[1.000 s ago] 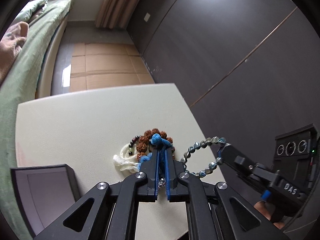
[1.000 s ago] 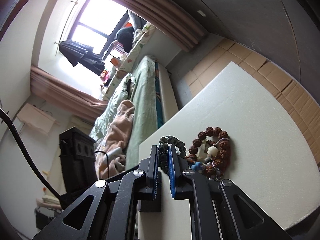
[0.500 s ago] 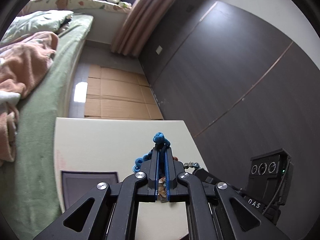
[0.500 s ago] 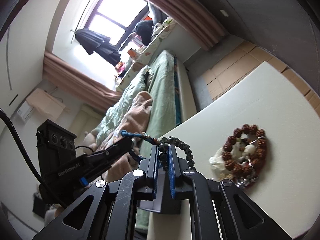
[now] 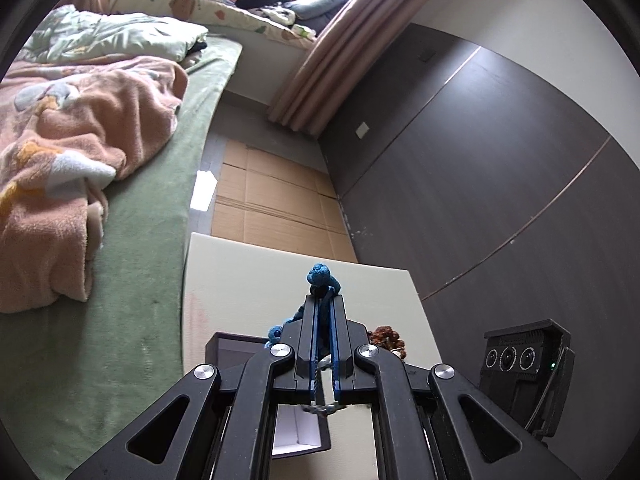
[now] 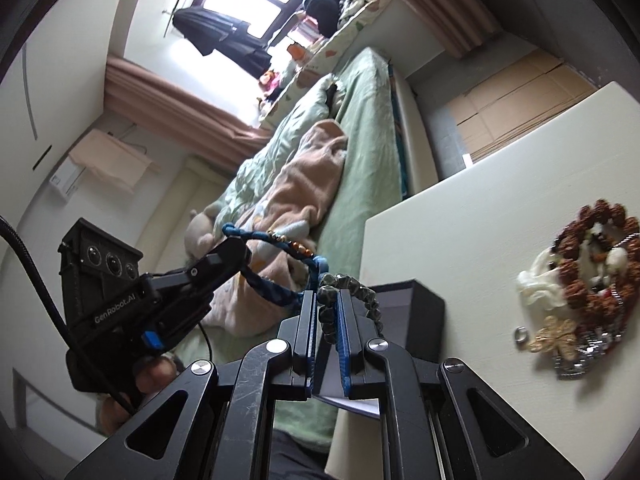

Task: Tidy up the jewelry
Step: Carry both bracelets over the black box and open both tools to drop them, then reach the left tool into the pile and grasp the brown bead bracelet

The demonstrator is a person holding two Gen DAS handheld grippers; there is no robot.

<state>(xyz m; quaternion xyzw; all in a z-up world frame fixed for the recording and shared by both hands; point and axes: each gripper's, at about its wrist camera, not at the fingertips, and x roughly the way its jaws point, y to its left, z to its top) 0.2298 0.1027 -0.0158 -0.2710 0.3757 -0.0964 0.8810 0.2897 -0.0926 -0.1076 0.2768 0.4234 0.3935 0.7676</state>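
Two bracelets had been lifted clear of the table (image 6: 460, 240) within a second: the left hand-held gripper (image 5: 322, 300) was clamped on the blue cord bracelet (image 6: 280, 256), the right hand-held gripper (image 6: 329, 304) on the dark bead bracelet (image 6: 360, 292). Both hung over the dark box (image 6: 416, 308) at the table's bed-side edge, probably ready to drop in; the remaining jewelry pile (image 6: 588, 264) stayed mid-table.

A home bedroom: bed (image 5: 132, 240), pink blanket (image 5: 68, 152), curtains (image 5: 320, 60).

My left gripper (image 5: 325, 300): black angular linkage arms, silver round screws at pivots, blue pads lining fingers (image 5: 314, 344). My right gripper (image 6: 328, 312): same black frame, scuffed, blue ribbed pads. In right wrist view, left unit carries black three-lens camera box, white "GenRobot.AI" lettering, blue button, black cable; bare skin of left hand (image 6: 154, 380) below.
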